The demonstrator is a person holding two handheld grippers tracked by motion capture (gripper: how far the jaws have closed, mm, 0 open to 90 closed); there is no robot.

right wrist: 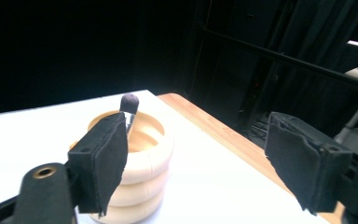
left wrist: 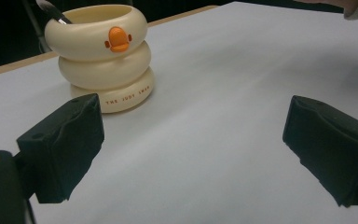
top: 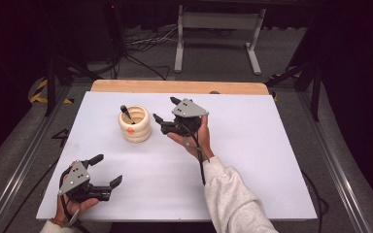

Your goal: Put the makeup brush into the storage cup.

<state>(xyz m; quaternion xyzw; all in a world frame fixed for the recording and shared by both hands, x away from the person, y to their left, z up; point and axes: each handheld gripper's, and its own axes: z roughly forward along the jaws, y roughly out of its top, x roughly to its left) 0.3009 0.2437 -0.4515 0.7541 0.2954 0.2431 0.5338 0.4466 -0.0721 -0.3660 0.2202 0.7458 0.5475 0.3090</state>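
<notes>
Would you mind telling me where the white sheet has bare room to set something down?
The widest bare patch lies right of the right gripper, out to the sheet's right edge. Another spans the middle, between the holder and the left gripper. The strip left of the holder is free too. It is crowded only around the holder, where the brush stands and the right gripper sits close.

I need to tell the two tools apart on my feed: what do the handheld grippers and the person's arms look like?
Both the left gripper and the right gripper are black, two-jawed, each topped by a grey three-cornered plate with a black cable trailing. The right arm wears a light grey sleeve.
</notes>
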